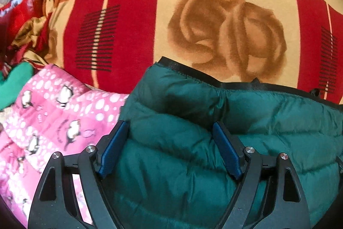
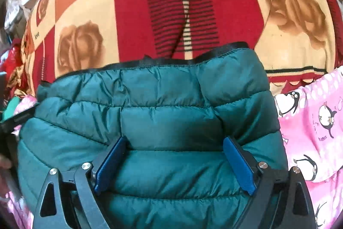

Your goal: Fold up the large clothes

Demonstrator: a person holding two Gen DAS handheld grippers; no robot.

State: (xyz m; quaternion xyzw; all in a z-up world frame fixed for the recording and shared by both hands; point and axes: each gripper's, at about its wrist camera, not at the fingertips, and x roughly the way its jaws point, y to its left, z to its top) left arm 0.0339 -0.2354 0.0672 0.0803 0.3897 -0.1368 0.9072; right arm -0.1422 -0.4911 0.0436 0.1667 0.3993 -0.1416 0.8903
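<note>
1. Green puffer jacket (image 2: 150, 121) lies bunched on the rose-print blanket (image 1: 133, 14), black-trimmed hem on the far side; pink penguin quilt (image 1: 53, 117) just beside it
2. Left gripper (image 1: 171, 143): jaws wide, jacket bulging between the pads, no pinch visible
3. Right gripper (image 2: 174, 162): jaws wide apart, padding between them, nothing clamped
4. Judgement: press both down evenly, flatten the bulk to drive air out, then grip one quilted ridge each, clear of the pink quilt
</note>
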